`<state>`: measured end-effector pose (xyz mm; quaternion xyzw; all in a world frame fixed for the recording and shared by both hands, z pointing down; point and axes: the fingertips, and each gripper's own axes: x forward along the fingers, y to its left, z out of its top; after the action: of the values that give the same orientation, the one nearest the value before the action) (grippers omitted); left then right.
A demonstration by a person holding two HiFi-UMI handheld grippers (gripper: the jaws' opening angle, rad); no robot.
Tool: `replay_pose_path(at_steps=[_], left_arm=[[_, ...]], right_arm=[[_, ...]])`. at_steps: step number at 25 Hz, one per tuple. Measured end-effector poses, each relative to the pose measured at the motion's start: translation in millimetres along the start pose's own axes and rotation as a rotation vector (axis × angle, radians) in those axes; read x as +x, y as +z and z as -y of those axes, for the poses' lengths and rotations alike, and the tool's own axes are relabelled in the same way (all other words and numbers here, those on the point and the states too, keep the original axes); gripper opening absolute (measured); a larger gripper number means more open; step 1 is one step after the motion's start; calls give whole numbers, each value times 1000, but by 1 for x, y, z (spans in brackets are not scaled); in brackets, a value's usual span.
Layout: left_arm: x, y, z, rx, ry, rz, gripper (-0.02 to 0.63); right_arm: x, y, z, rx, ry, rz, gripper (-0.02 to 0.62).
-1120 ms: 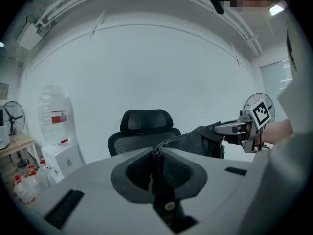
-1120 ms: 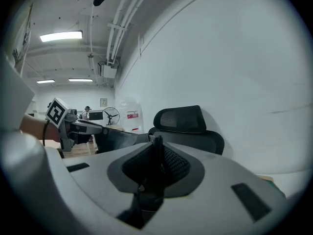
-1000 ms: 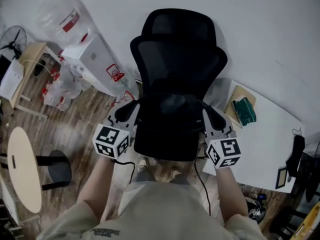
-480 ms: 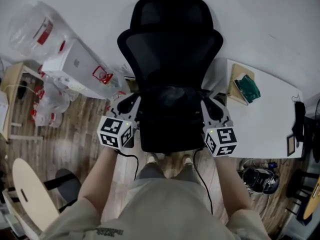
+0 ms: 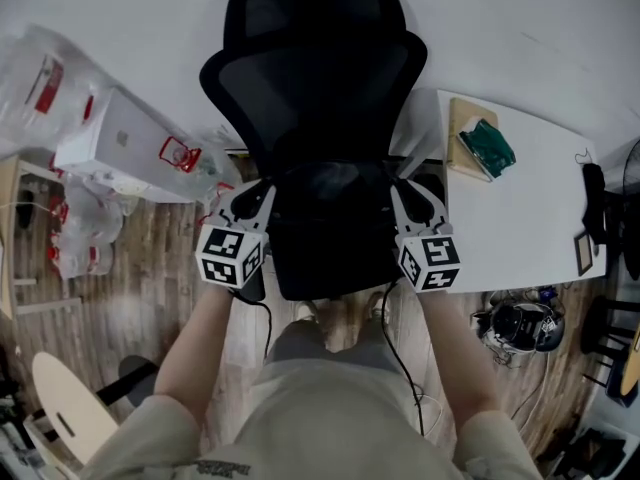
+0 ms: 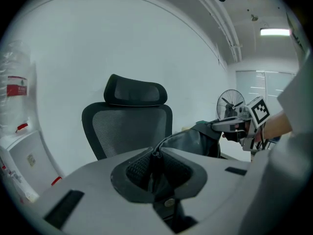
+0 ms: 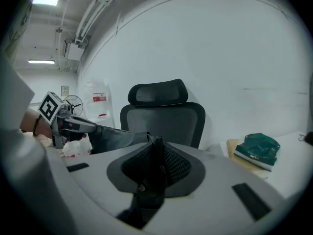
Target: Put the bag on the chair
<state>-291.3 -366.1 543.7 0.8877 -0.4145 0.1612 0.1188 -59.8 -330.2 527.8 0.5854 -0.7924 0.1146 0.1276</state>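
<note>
One limp, glossy black bag; mesh-backed chair.

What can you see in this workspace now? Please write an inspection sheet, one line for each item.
Surface: seat of the black chair, below the bag; whether they touch cannot be told.
Job's things: black bag, stretched between both claws in front of the backrest.
Clutter: green bundle on a tan board on the white table.
Claws: left claw shut on the bag; right claw has the bag between its jaws, which are opening.
Cables: a black cable hangs from each claw.
Surroundings: white wall, wooden floor, white dispenser and plastic bags at left.
</note>
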Motion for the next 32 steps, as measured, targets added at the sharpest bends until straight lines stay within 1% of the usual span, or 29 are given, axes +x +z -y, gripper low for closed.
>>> replay_pose_path(at_steps=[6, 17, 20, 23, 28, 32], left_arm=[[29, -30, -7, 8, -3, -48, 58], [68, -102, -16, -8, 2, -164, 58], [79, -121, -18, -27, 8, -189, 58], [95, -136, -23, -78, 31, -211, 58], [120, -161, -28, -87, 46, -262, 60], [133, -194, -28, -98, 65, -330, 60]], right_arm=[[22, -30, 9, 6, -20, -36, 81], [62, -99, 19, 26, 3, -132, 81], [70, -119, 22, 35, 12, -154, 80], [80, -138, 27, 49, 20, -171, 80], [97, -173, 37, 98, 19, -212, 83], [107, -203, 39, 97, 26, -269, 84]])
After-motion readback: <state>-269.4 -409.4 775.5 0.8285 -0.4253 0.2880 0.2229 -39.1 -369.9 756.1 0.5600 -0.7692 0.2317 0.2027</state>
